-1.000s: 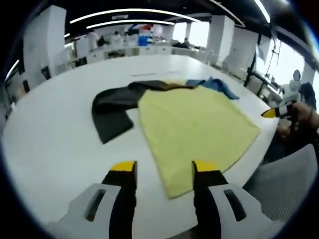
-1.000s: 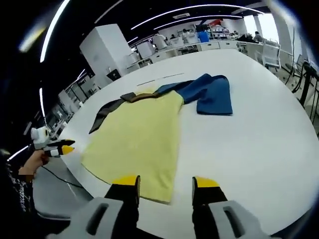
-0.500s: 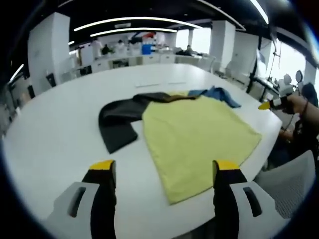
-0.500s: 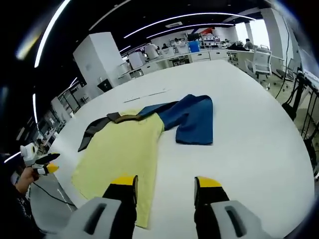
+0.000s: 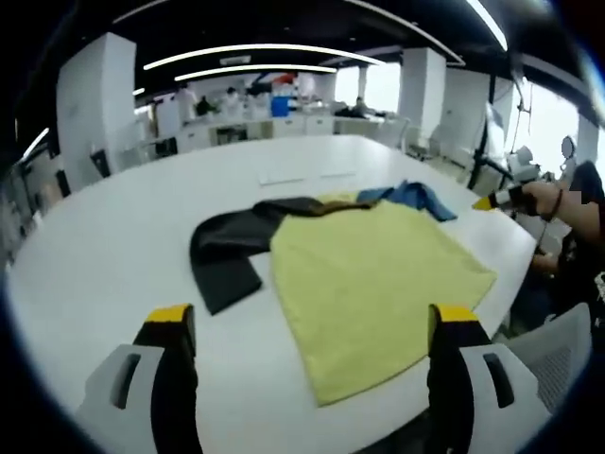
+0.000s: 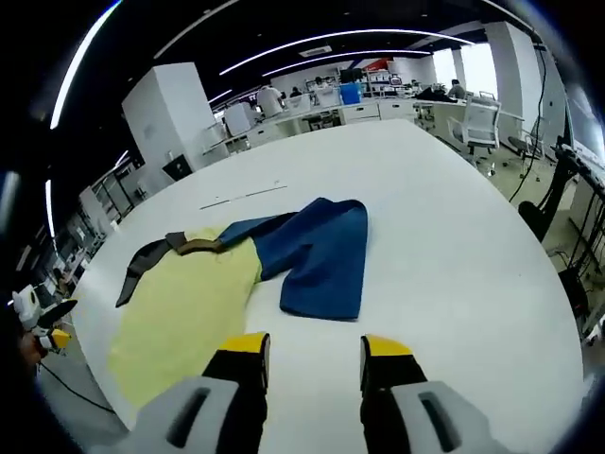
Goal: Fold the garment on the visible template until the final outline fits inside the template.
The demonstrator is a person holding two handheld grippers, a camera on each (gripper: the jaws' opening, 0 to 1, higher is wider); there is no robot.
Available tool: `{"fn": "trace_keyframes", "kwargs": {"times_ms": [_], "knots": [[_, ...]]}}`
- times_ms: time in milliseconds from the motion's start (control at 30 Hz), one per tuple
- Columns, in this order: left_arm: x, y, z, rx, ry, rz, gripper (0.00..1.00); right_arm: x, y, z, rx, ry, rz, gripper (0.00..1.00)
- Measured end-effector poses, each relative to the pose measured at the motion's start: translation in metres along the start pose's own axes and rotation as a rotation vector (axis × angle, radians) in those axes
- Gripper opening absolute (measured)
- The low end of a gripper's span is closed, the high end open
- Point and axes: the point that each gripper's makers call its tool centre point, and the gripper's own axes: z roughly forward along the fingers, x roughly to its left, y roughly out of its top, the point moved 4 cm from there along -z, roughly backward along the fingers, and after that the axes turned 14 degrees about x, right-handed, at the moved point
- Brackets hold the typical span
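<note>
— What's on the white table [image 5: 113,236]?

— A garment [image 5: 373,284] laid flat: a wide yellow body, a black sleeve [image 5: 222,260] off one side, a blue sleeve [image 6: 326,255] off the other, and a dark brownish collar [image 6: 194,244] at the far edge. Its near hem sits close to the table's edge.

— And the grippers?

— The left gripper [image 5: 307,326] hangs above the near edge, jaws spread wide, one over bare table beside the black sleeve, the other past the yellow hem. Nothing in it.

— The right?

— The right gripper [image 6: 312,350] hovers by the blue sleeve's cuff, its jaws apart with a narrower gap, empty too. Two thin strips [image 5: 293,177] lie on the table beyond the collar.
</note>
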Motion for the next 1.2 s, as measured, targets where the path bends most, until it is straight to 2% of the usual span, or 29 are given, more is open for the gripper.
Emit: {"fn": "trace_keyframes", "kwargs": {"times_ms": [267,433,533,667,867,1200], "knots": [[0.002,0.004,-0.001,0.008,0.025,0.015,0.99,-0.006,0.008,0.018,0.021,-0.046,0.018,0.29],[0.003,0.002,0.002,0.014,0.039,0.022,0.97,-0.004,0.004,0.03,0.063,-0.057,-0.009,0.27],[0.005,-0.003,0.005,0.038,0.043,0.02,0.97,-0.004,0.004,0.037,0.07,-0.068,-0.025,0.23],[0.005,-0.002,0.007,0.042,0.04,0.021,0.96,-0.008,0.004,0.044,0.085,-0.104,-0.036,0.18],[0.01,-0.001,0.006,0.048,0.057,0.035,0.95,-0.006,0.003,0.052,0.092,-0.111,-0.038,0.14],[0.012,-0.004,0.004,0.051,0.068,0.031,0.93,-0.012,0.005,0.054,0.083,-0.155,-0.043,0.0]]}}
